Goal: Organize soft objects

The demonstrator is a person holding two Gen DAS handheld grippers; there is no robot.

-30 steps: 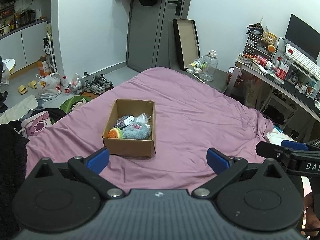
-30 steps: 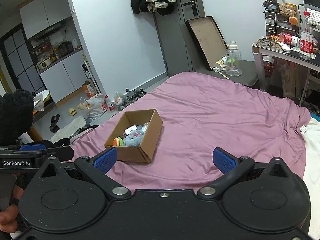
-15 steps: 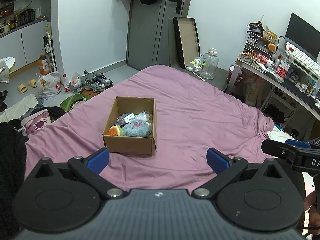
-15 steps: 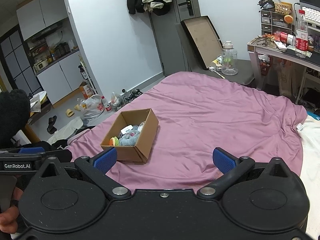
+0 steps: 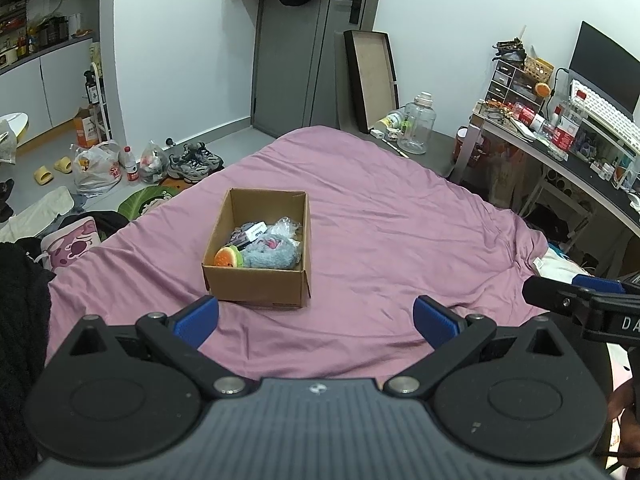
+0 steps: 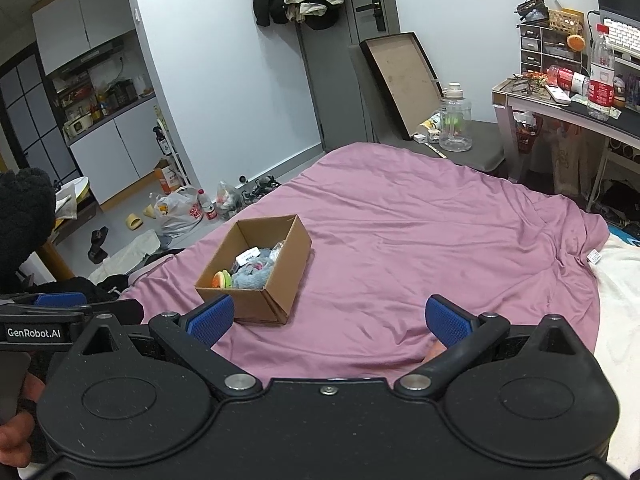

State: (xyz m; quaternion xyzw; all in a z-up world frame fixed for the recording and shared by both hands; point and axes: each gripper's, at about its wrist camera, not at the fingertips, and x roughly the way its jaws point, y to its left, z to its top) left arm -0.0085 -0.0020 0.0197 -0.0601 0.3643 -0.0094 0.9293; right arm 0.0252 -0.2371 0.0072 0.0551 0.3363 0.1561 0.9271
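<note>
An open cardboard box [image 5: 256, 285] [image 6: 280, 280] sits on the purple bedspread [image 5: 400, 240] [image 6: 420, 240], left of the bed's middle. Inside lie a grey-blue fluffy toy [image 5: 270, 257] [image 6: 250, 277], an orange and green plush [image 5: 228, 258] [image 6: 222, 279], a clear plastic bag [image 5: 285, 226] and a white tagged item [image 5: 255, 232] [image 6: 247, 257]. My left gripper [image 5: 316, 318] is open and empty, just short of the box's near wall. The right gripper [image 6: 328, 318] is open too, holding nothing, with the box ahead and to its left.
Left of the bed the floor holds shoes [image 5: 194, 162], plastic bags [image 5: 98, 168], slippers and clothes. A cluttered desk [image 5: 560, 140] stands on the right, a water jug [image 5: 416, 128] and a leaning frame [image 5: 370, 76] at the back by the door. White bedding [image 6: 624, 300] lies at the right.
Both grippers have pulled back and risen a little, so the box looks slightly farther off. The jaws have stayed open and the box contents are unchanged.
</note>
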